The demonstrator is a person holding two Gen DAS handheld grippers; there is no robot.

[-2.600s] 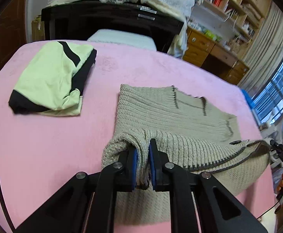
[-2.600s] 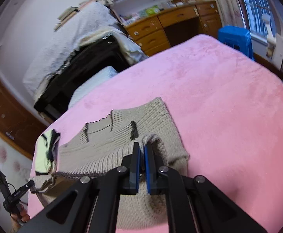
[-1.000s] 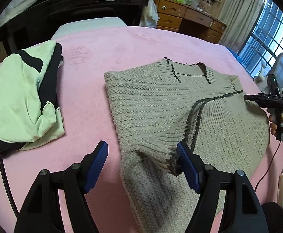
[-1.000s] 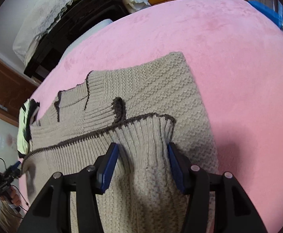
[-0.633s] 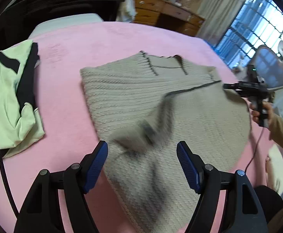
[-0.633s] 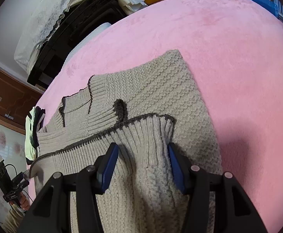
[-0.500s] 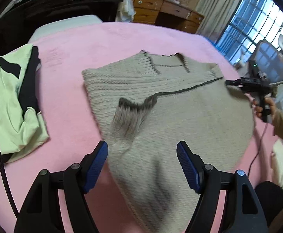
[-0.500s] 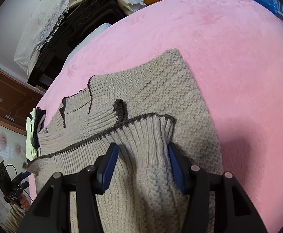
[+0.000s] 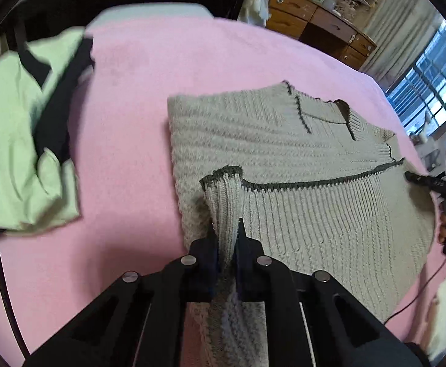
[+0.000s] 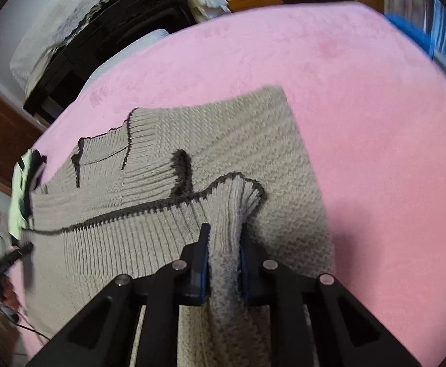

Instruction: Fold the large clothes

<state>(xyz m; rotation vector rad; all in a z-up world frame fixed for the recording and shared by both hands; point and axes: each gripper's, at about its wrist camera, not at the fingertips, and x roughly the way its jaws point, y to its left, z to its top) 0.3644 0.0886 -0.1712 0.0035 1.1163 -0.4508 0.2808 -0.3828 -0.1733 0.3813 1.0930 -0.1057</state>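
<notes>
sweater [image 9: 299, 183], pink bed cover [image 9: 137, 140], wooden drawers [image 9: 311, 24]

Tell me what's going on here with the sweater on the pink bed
A person is folding a beige knit sweater on a pink blanket with two handheld grippers. The left gripper is shut on the ribbed, dark-trimmed hem at one corner, and the right gripper is shut on the hem at the other corner. The hem lies folded up over the sweater's body, short of the collar. A green and black garment lies folded off to the side.

Sweater [image 9: 284, 153] lies on the bed [image 9: 131, 159], jacket [image 9: 17, 140] left.
</notes>
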